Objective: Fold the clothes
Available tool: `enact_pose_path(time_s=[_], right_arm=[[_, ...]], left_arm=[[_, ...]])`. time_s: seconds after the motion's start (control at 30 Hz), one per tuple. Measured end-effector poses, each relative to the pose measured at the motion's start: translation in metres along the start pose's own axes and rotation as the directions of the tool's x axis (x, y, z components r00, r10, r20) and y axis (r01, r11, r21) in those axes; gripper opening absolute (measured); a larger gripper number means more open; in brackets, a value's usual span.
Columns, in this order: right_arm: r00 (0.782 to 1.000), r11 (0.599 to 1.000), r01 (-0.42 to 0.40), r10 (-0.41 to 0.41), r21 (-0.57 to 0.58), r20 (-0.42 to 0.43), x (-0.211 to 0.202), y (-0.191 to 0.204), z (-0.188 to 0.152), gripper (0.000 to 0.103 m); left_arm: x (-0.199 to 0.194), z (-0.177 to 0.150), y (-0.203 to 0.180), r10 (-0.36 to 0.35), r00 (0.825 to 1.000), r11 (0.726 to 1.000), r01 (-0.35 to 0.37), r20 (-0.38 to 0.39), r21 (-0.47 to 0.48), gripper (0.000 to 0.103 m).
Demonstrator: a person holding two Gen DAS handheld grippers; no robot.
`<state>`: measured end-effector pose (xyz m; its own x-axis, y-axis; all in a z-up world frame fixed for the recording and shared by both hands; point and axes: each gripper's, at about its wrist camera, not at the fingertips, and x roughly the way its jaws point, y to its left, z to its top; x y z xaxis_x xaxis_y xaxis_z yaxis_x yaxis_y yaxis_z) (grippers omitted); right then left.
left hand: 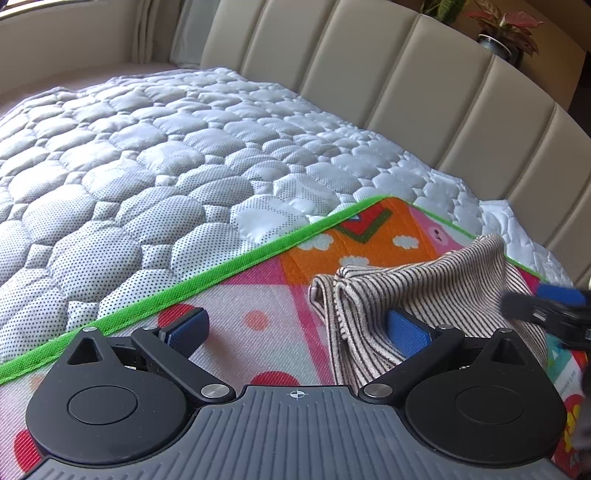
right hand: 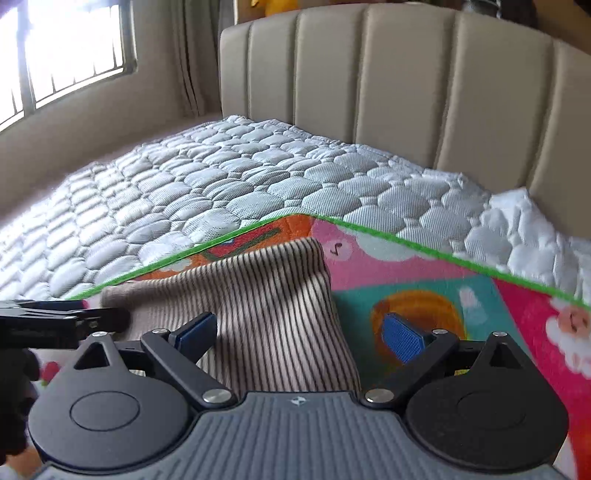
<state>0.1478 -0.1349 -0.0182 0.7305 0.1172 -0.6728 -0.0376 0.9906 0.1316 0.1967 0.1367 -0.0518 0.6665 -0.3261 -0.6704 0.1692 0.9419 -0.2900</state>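
Both tools empty, jaws apart: left tool (left hand: 297,326), right tool (right hand: 301,332). Striped garment (right hand: 266,306) bunched on play mat (right hand: 424,266). We flatten first, pinch far corners, fold w/ edges aligned.

We are in a home bedroom: a bed with a quilted mattress (left hand: 155,155) and a padded headboard (right hand: 424,92), a barred window (right hand: 70,48) with curtains (right hand: 188,55), and a potted plant (left hand: 506,29) behind.
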Motion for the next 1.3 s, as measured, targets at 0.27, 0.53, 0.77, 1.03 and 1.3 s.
enact_pose_path(time_s=[0.27, 0.53, 0.77, 1.03, 1.3], right_arm=[[0.987, 0.959, -0.12, 0.144, 0.256, -0.075, -0.03, -0.019, -0.054, 0.072], [0.989, 0.949, -0.057, 0.097, 0.312, -0.115, 0.009, -0.022, -0.051, 0.083], [0.947, 0.72, -0.213, 0.32, 0.661, -0.043, 0.013, -0.028, -0.071, 0.088], [0.953, 0.758, -0.25, 0.303, 0.603, 0.013, 0.026, -0.021, -0.067, 0.083], [0.919, 0.707, -0.286, 0.394, 0.647, -0.025, 0.033, -0.048, -0.059, 0.069]], left_arm=[[-0.001, -0.001, -0.002, 0.009, 1.0, 1.0, -0.009, -0.002, 0.001, 0.103], [-0.001, -0.002, 0.002, 0.027, 1.0, 1.0, -0.027, 0.009, -0.011, 0.103], [-0.003, 0.0, 0.003, 0.027, 1.0, 0.999, -0.027, 0.009, -0.021, 0.103], [-0.06, 0.038, -0.027, -0.224, 0.966, 0.953, 0.191, 0.125, 0.236, 0.103], [0.043, 0.057, -0.056, -0.285, 0.912, 0.875, 0.373, -0.295, 0.31, 0.103]])
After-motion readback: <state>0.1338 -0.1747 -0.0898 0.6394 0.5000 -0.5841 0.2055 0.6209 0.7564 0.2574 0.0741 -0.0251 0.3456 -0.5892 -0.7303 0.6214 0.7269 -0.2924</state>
